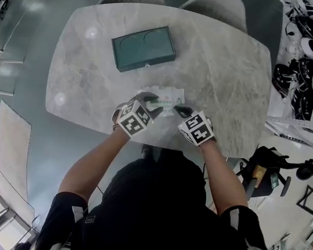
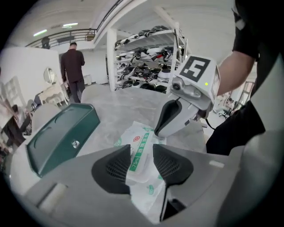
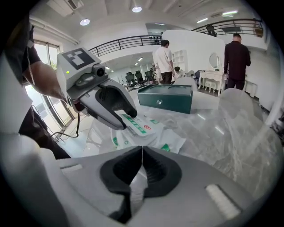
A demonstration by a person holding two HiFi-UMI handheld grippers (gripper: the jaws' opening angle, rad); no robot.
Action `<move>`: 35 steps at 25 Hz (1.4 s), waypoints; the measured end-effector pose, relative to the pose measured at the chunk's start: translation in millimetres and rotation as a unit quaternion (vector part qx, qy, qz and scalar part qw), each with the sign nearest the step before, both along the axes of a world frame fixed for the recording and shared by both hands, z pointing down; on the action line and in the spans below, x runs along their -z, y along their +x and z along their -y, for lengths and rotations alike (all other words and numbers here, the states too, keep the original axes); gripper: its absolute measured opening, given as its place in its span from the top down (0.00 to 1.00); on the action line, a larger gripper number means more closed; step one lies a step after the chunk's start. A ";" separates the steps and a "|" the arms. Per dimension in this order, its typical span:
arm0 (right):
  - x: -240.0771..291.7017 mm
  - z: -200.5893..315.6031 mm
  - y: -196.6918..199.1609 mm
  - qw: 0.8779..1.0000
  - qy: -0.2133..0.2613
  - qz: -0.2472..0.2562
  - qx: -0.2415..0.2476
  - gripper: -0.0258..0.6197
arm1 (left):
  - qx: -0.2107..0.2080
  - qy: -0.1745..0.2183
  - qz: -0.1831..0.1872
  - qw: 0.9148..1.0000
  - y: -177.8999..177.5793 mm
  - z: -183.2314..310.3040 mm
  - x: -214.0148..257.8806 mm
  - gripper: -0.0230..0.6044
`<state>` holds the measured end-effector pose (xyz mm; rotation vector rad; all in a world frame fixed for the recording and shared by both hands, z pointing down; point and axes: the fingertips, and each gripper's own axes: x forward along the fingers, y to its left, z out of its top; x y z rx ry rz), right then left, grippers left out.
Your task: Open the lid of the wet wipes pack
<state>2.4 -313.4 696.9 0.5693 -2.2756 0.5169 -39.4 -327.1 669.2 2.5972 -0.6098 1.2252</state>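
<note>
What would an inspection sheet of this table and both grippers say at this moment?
Surface: grey marble-look table, glossy.
Job's things: white wet wipes pack with green print, near the table's front edge; its lid sits between the left jaws.
Clutter: dark green rectangular box, closed.
Grippers: left gripper jaws grip the lid; right gripper jaws shut on the pack's edge.
Cables: black cable hangs from left gripper.
Surroundings: two grey chairs, people standing, stocked shelves.

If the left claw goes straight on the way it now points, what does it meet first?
The lid of the wet wipes pack, already held in the left claw; the table probably lies behind.
</note>
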 end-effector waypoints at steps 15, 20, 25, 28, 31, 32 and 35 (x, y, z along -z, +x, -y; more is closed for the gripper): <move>0.6 6.3 -10.2 1.000 0.000 0.002 -0.002 0.95 | 0.026 0.036 -0.032 0.998 -13.5 58.1 27.9 0.83; 4.7 8.8 -11.8 1.000 -0.004 0.010 -0.017 0.95 | 0.028 0.035 -0.027 0.999 -23.4 79.0 23.7 0.88; 4.0 14.2 -0.1 1.000 -0.007 0.007 -0.029 0.95 | 0.033 0.024 -0.023 0.999 -28.9 92.5 10.2 0.90; 1.7 14.5 5.3 0.999 -0.013 0.006 -0.035 0.95 | 0.038 0.018 -0.022 0.999 -30.7 97.0 1.5 0.90; -1.6 15.6 7.6 0.999 -0.015 0.007 -0.043 0.95 | 0.049 0.014 -0.027 0.998 -33.1 99.4 -6.9 0.90; -1.1 15.8 7.9 0.999 -0.015 0.008 -0.048 0.95 | 0.053 0.014 -0.030 0.998 -34.4 99.2 -8.1 0.90; 5.9 11.0 9.2 0.998 -0.012 0.009 -0.060 0.95 | 0.064 0.019 -0.047 0.997 -36.8 94.0 -1.9 0.90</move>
